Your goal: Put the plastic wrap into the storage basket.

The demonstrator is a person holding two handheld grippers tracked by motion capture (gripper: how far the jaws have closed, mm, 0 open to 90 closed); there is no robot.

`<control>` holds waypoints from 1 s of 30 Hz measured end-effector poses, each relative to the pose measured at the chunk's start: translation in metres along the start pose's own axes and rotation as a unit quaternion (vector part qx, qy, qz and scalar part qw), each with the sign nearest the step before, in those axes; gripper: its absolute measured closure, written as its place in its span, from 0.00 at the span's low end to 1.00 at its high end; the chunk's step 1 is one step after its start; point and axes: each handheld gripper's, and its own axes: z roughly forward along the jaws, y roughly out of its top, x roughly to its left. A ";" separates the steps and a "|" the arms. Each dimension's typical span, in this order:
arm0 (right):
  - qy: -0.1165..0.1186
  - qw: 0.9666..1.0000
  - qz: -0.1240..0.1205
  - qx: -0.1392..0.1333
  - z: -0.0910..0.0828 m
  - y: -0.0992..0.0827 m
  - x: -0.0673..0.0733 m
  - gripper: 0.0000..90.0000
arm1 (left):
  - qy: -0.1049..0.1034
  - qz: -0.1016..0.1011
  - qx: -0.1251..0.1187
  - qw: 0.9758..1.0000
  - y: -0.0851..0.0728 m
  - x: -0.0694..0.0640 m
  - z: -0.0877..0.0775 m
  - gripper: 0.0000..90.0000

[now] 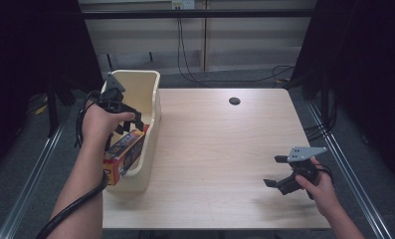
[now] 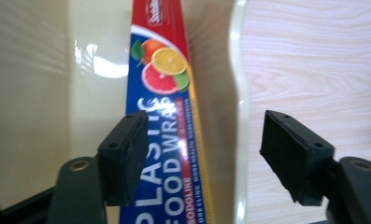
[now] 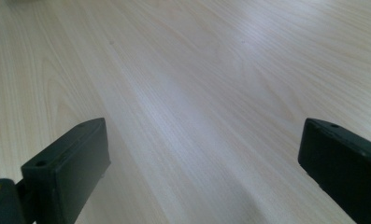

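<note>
My work surface is a light wooden table (image 1: 225, 159) filling the centre of the frame. A round dark hole (image 1: 234, 101) sits in the tabletop, upper centre. Black cables (image 1: 185, 55) hang down the pale wall panel (image 1: 245, 45) at the top. Metal rails (image 1: 31, 184) run along the grey floor at lower left and right.

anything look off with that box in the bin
Yes: the plastic wrap box is too long for the cream bin; it lies tilted, its near end poking over the rim. The left gripper stands open above it.
</note>
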 end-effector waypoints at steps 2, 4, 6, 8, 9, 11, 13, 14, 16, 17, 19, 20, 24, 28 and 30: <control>-0.001 1.000 0.000 0.000 0.000 0.000 0.000 0.02 | -0.010 0.004 -0.004 1.000 0.001 -0.005 -0.002 0.32; 0.002 1.000 0.000 0.001 -0.001 0.000 0.000 0.02 | -0.019 0.012 -0.003 1.000 0.002 -0.009 -0.003 0.31; 0.001 1.000 0.000 0.000 -0.001 0.000 0.000 0.02 | -0.019 0.019 -0.007 1.000 0.003 -0.014 -0.004 0.29; 0.002 1.000 0.001 -0.001 -0.002 0.000 -0.001 0.02 | -0.027 0.020 -0.012 0.999 0.004 -0.018 -0.004 0.28; 0.001 1.000 0.001 -0.001 -0.002 0.000 -0.001 0.02 | -0.030 0.023 -0.014 0.999 0.005 -0.021 -0.004 0.27; 0.001 1.000 0.001 -0.001 -0.002 0.000 -0.001 0.02 | -0.035 0.025 -0.015 0.999 0.005 -0.025 -0.004 0.26; 0.002 1.000 0.001 -0.001 -0.002 0.000 -0.001 0.02 | -0.036 0.028 -0.020 0.999 0.005 -0.030 -0.004 0.24; 0.003 1.000 0.001 -0.001 -0.002 0.000 -0.001 0.02 | -0.036 0.028 -0.020 0.999 0.005 -0.030 -0.004 0.24; 0.003 1.000 0.001 -0.001 -0.002 0.000 0.000 0.02 | -0.041 0.040 -0.022 0.998 0.006 -0.034 -0.005 0.23; 0.003 1.000 0.001 -0.001 -0.002 0.000 0.000 0.02 | -0.049 0.047 -0.023 0.997 0.006 -0.038 -0.004 0.22; 0.004 1.000 0.000 -0.001 -0.001 0.000 0.000 0.02 | -0.050 0.052 -0.024 0.997 0.005 -0.040 -0.004 0.21; 0.004 1.000 0.000 -0.001 -0.001 0.000 0.000 0.02 | -0.049 0.067 -0.033 0.996 0.006 -0.045 -0.004 0.20; 0.003 1.000 0.000 0.000 -0.002 0.000 0.000 0.02 | -0.056 0.080 -0.033 0.995 0.005 -0.053 -0.001 0.20; 0.003 1.000 0.000 -0.001 -0.001 0.000 0.000 0.02 | -0.062 0.093 -0.031 0.993 0.004 -0.061 0.004 0.19; 0.004 1.000 0.001 -0.001 -0.001 0.000 0.001 0.02 | -0.066 0.100 -0.033 0.992 0.003 -0.065 0.007 0.20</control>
